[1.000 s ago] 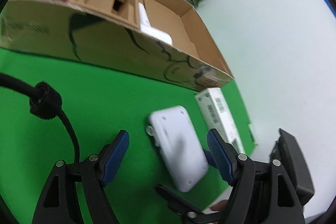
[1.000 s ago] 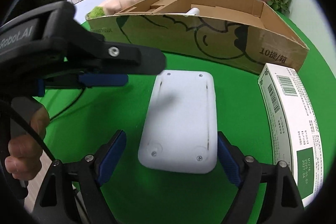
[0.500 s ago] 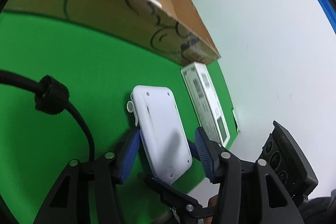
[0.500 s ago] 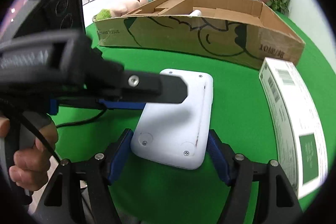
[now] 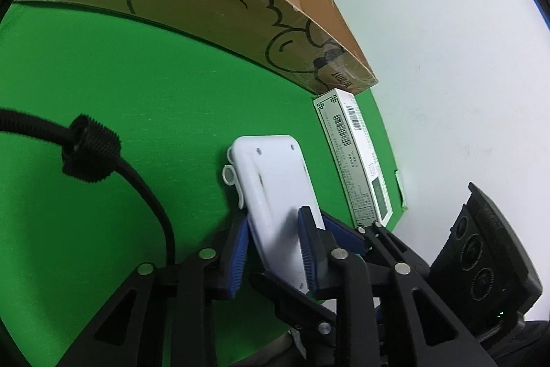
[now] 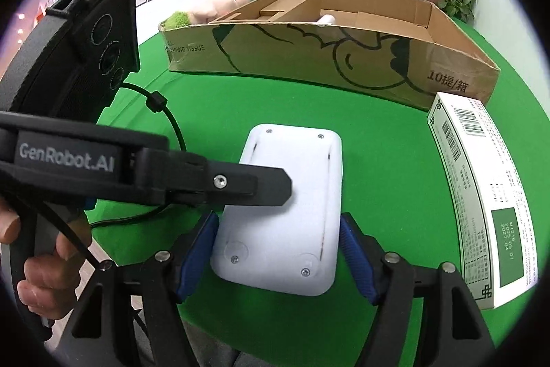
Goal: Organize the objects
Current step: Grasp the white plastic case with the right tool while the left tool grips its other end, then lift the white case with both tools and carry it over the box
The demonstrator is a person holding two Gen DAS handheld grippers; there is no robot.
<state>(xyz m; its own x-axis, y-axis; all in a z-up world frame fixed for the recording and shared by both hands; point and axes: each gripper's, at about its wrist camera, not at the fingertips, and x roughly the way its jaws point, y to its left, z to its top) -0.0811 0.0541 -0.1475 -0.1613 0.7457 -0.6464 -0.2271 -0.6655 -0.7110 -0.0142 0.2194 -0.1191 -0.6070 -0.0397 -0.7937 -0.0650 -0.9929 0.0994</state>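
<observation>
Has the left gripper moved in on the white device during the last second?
Yes. The left gripper has advanced toward the cardboard box and closed: its fingers, earlier wide apart short of the white device, now clamp its sides.

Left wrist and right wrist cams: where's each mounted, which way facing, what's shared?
Left wrist: on the left hand-held gripper, looking along its fingers, shut on the white device; cardboard box beyond, right hand-held gripper's body at right.
Right wrist: on the right hand-held gripper, its pads flanking the device; grip unclear. Left hand shows.
Shared: device, box, white carton, green cloth.
</observation>
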